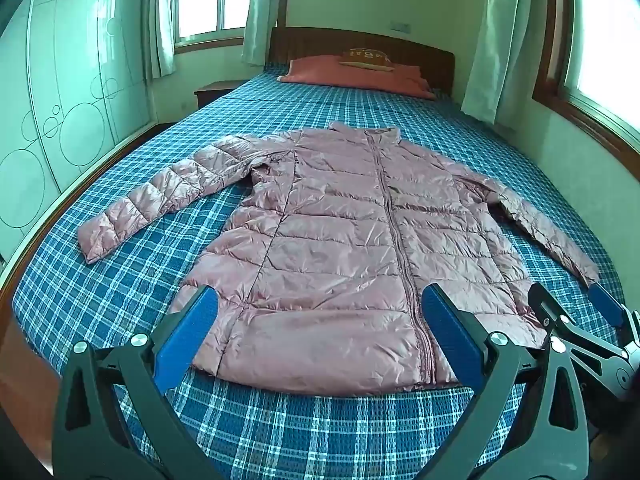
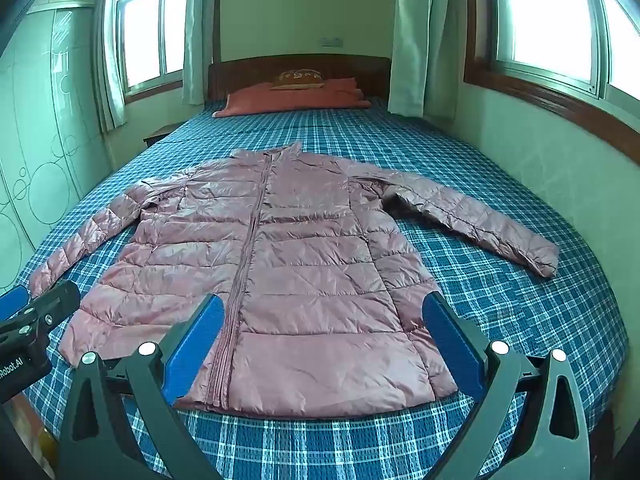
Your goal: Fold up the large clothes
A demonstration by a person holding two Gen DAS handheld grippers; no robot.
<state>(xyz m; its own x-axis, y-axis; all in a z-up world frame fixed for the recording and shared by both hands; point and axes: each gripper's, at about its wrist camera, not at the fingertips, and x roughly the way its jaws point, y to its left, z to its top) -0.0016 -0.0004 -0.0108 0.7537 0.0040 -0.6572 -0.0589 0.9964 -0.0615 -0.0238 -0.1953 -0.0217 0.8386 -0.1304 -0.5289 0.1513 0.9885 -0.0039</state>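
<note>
A pink quilted puffer jacket (image 1: pixel 340 236) (image 2: pixel 276 276) lies flat and zipped on the blue plaid bed, collar away from me, both sleeves spread outward. My left gripper (image 1: pixel 320 300) hovers open above the hem's left half, nothing between its blue pads. My right gripper (image 2: pixel 324 308) hangs open over the hem's right half, also with nothing in it. In the left wrist view the right gripper (image 1: pixel 568 300) shows at the right edge, near the right cuff. The left gripper (image 2: pixel 24 308) shows at the left edge of the right wrist view.
The bed (image 1: pixel 120 280) (image 2: pixel 520 300) has a wooden headboard (image 1: pixel 360 44) and a red pillow (image 1: pixel 356 74) at the far end. A wardrobe (image 1: pixel 60 100) stands on the left. A wall with a window (image 2: pixel 552 20) runs close along the right. Curtains (image 1: pixel 496 40) hang by the headboard.
</note>
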